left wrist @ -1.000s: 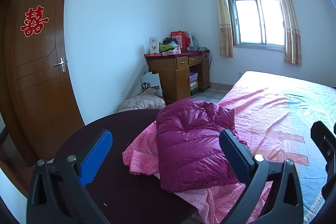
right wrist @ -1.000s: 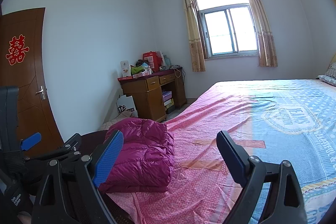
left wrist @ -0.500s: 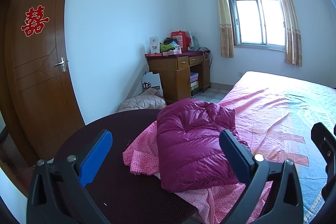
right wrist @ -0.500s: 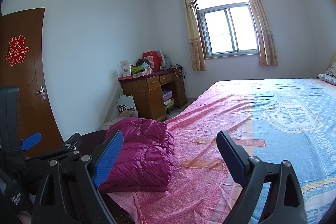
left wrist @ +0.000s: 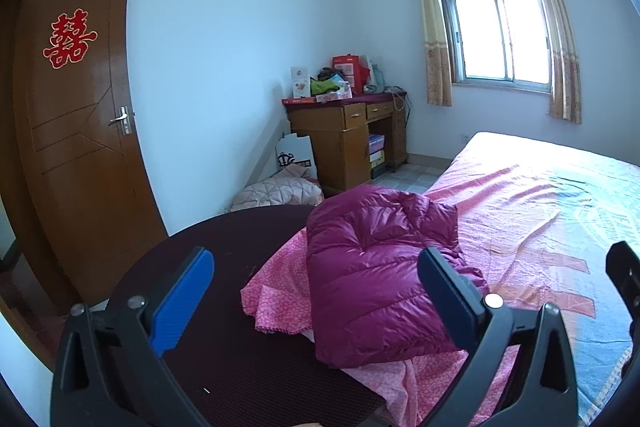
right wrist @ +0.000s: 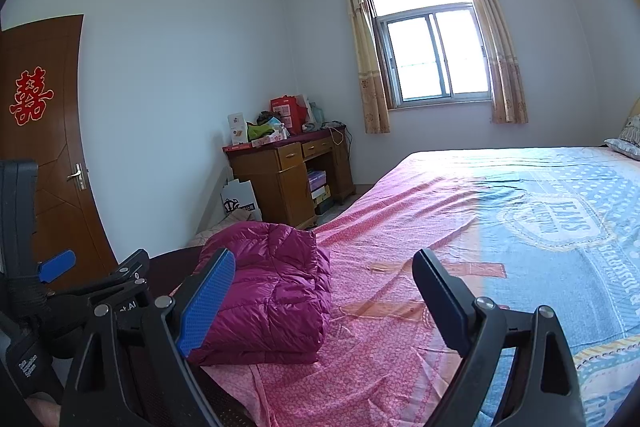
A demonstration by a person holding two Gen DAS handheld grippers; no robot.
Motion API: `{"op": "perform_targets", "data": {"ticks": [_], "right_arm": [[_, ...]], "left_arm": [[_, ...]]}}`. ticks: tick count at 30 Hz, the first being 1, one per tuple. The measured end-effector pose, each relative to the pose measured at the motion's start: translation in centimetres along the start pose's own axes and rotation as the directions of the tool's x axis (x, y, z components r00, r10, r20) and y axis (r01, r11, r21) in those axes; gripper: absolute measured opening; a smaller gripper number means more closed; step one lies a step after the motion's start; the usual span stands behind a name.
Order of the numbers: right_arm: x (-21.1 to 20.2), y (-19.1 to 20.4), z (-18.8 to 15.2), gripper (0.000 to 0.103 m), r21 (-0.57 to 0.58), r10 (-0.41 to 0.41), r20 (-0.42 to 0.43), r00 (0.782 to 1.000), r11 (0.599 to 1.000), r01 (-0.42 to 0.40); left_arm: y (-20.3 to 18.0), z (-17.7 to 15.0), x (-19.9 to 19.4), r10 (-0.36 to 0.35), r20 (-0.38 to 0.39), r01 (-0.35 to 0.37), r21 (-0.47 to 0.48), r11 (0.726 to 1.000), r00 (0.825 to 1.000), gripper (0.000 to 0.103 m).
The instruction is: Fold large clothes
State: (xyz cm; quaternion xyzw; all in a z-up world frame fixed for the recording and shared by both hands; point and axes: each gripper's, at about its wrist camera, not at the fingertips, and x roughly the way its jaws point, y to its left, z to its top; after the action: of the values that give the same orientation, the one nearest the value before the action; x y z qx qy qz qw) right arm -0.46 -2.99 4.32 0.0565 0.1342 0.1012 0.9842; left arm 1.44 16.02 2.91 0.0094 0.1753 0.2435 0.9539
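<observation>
A magenta puffer jacket (left wrist: 372, 267) lies folded into a thick bundle at the near left corner of the bed (left wrist: 540, 211); the right wrist view shows the jacket (right wrist: 268, 291) from its right side. My left gripper (left wrist: 316, 291) is open, held short of the jacket with nothing between its blue pads. My right gripper (right wrist: 324, 291) is also open and empty, to the right of the jacket above the pink sheet. The left gripper's body (right wrist: 80, 291) shows at the left edge of the right wrist view.
A dark round table (left wrist: 224, 307) stands against the bed's corner on the left. Behind are a brown door (left wrist: 76, 131), a cluttered wooden desk (left wrist: 344, 135), a white bag and a quilted bundle (left wrist: 280, 191) on the floor, and a curtained window (left wrist: 500, 39). A pillow (right wrist: 626, 143) is far right.
</observation>
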Motion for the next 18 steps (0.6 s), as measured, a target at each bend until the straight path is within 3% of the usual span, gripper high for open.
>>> {"op": "perform_targets", "data": {"ticks": [11,18], "right_arm": [[0.3,-0.2,-0.2,0.091,0.006,-0.006,-0.01,1.0,1.0,0.006],[1.0,-0.5,-0.6,0.091,0.025,-0.009,-0.037,0.999,1.0,0.01]], "left_arm": [[0.6,0.2,0.8,0.032,-0.015,-0.032,-0.013,0.999,0.999,0.103],[1.1,-0.1,2.6,-0.007,-0.1,0.004,-0.034,0.999,0.995,0.103]]}}
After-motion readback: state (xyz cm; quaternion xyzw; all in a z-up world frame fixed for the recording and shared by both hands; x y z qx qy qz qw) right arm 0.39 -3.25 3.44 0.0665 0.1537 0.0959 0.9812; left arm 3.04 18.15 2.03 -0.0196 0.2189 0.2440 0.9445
